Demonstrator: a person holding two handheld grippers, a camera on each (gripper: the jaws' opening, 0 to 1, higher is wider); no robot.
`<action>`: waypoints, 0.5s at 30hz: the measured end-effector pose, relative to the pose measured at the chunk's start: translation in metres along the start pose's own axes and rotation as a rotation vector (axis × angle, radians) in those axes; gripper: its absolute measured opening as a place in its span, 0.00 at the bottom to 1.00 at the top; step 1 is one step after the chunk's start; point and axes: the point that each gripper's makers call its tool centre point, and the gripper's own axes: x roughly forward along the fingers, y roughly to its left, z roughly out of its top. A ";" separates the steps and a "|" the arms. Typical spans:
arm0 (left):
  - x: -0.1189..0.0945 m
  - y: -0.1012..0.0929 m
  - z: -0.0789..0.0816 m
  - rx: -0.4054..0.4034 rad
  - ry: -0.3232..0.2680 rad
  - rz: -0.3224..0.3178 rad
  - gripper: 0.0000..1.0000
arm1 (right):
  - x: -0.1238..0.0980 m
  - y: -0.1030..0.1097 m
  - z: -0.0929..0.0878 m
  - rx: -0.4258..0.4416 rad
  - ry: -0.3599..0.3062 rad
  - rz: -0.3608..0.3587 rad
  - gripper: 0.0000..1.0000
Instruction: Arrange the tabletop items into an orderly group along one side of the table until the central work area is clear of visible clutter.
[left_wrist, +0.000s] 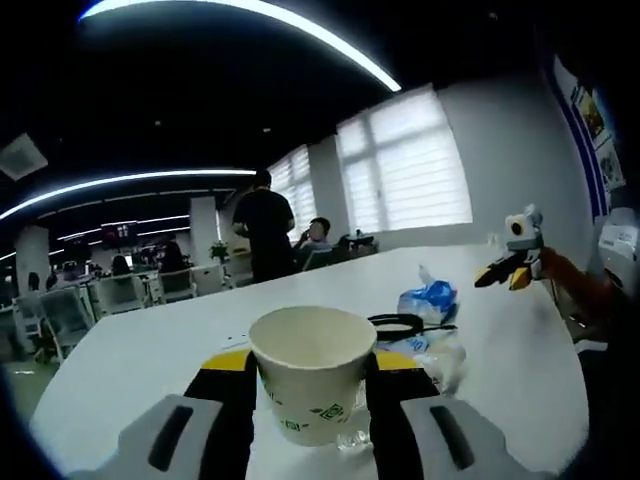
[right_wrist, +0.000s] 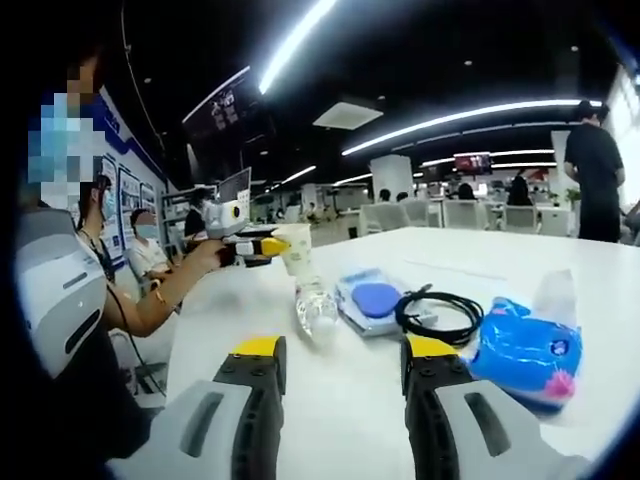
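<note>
1. Your left gripper (left_wrist: 312, 385) has its fingers closed on the paper cup (left_wrist: 312, 370) at the lower centre of the left gripper view. In the right gripper view the same cup (right_wrist: 296, 248) sits at middle left, held above the tabletop (right_wrist: 350, 400) by that gripper (right_wrist: 262, 248).
2. Your right gripper (right_wrist: 338, 375) has its fingers parted with nothing between them, only bare tabletop. In the left gripper view it appears at the right edge (left_wrist: 503, 272).
3. The rest of the clutter sits mid-table in the right gripper view: a clear plastic bottle (right_wrist: 316, 308) lying on its side just below the cup, a blue-and-white pack (right_wrist: 372, 302) beside it, a coiled black cable (right_wrist: 437, 315) touching that pack, and a blue tissue packet (right_wrist: 525, 350) at the right.
4. Risk: the cup's thin wall may buckle or slip if you squeeze harder or tilt it. I cannot tell whether it holds anything.
5. Risk: lowering the cup here could knock the lying bottle, which would likely roll across the smooth surface.
6. Risk: the loose cable may snag and drag the pack when moved.
7. The tabletop is white, glossy and broad. The room is an open office with strip lights, blinds on windows, desks, chairs and people standing and sitting beyond.
</note>
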 end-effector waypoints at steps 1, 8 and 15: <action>0.000 0.003 -0.002 -0.001 0.004 0.008 0.42 | 0.000 0.000 0.000 -0.001 0.000 0.001 0.44; -0.001 0.013 -0.017 -0.031 0.015 0.037 0.42 | 0.003 0.001 0.000 0.001 0.000 0.005 0.44; 0.002 0.019 -0.042 -0.079 0.049 0.053 0.42 | 0.003 0.001 -0.003 0.006 0.004 0.002 0.44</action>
